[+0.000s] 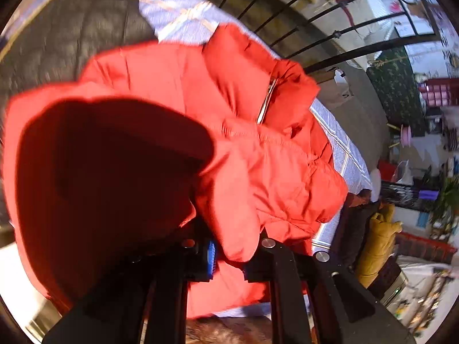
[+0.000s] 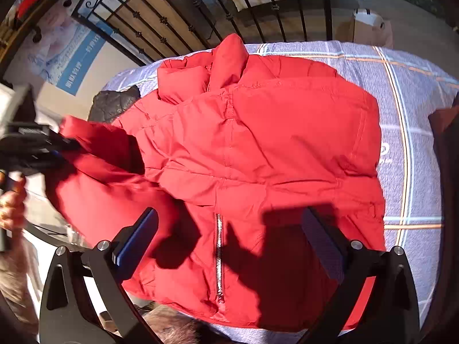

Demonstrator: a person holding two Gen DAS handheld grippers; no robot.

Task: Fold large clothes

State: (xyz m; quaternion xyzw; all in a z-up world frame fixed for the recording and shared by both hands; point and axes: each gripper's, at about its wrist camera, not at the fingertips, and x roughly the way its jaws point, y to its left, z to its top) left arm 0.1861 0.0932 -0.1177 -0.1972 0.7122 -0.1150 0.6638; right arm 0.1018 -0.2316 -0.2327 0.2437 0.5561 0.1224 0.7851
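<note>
Left hand-held gripper (image 1: 229,255): clamped on puffy red quilted jacket (image 2: 258,149) sleeve at nine o'clock; right hand-held gripper (image 2: 229,246): released, jaws spread above checked lilac bedsheet (image 2: 410,143).

Your red puffy jacket (image 2: 258,149) lies spread on the bed with the pale checked sheet (image 2: 413,132), its collar at the far end and its zipper (image 2: 219,252) running toward you. Behind the bed stands a black metal railing (image 2: 178,14). A dark quilted cloth (image 2: 112,103) lies on the sheet just left of the jacket's collar. Your right gripper (image 2: 229,246) hangs above the jacket's near end, its fingers (image 2: 137,238) wide apart on either side of the zipper. Your left gripper (image 1: 229,258) is off to the left, pinching the jacket's left sleeve (image 2: 94,149) and lifting it up off the bed.
</note>
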